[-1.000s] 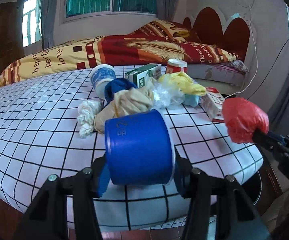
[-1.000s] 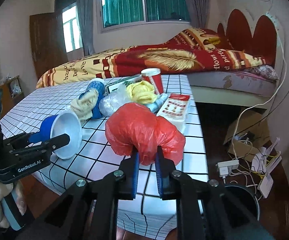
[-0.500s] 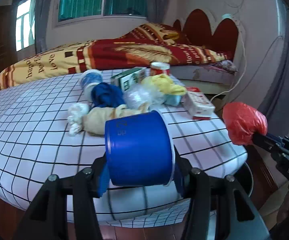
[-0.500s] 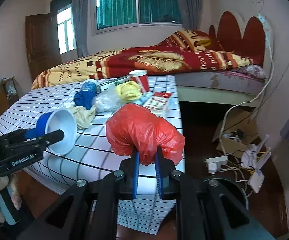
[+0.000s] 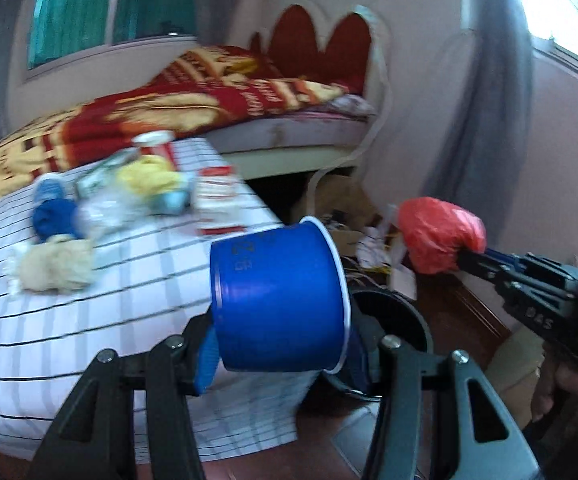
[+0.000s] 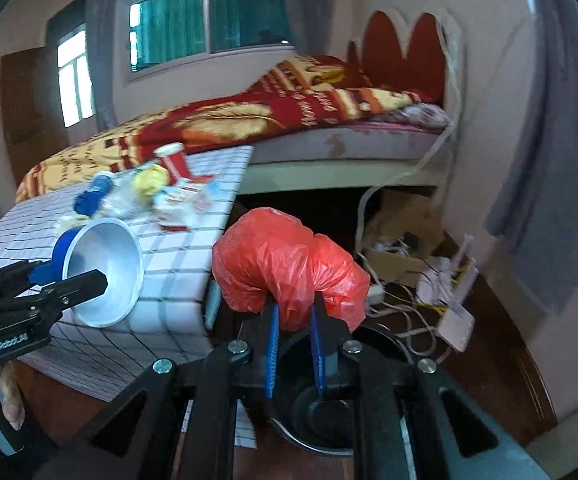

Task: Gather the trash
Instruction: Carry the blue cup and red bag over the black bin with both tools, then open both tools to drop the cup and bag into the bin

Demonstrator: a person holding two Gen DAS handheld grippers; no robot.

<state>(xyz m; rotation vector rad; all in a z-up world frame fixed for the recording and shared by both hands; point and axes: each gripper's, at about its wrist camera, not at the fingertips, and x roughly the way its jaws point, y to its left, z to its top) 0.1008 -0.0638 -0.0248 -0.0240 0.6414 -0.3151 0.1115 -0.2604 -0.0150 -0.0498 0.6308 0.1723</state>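
My left gripper (image 5: 281, 344) is shut on a blue paper cup (image 5: 277, 300), held on its side past the table's right edge; the cup also shows in the right wrist view (image 6: 101, 272). My right gripper (image 6: 295, 320) is shut on a crumpled red plastic bag (image 6: 285, 276), held above a black bin (image 6: 329, 412) on the floor. The bag shows in the left wrist view (image 5: 437, 232), where the bin (image 5: 397, 316) lies just behind the cup. More trash stays on the table: a yellow bag (image 5: 149, 176), a red cup (image 5: 157, 144), a beige wad (image 5: 57, 264).
The checked tablecloth table (image 5: 49, 340) fills the left. A bed (image 6: 289, 120) stands behind it. A cardboard box (image 6: 401, 216), cables and a white router (image 6: 453, 320) lie on the floor to the right of the bin. A grey curtain (image 6: 549, 200) hangs at right.
Both grippers have swung right, off the table and towards the floor, each keeping its load. The black bin has come into view under them.
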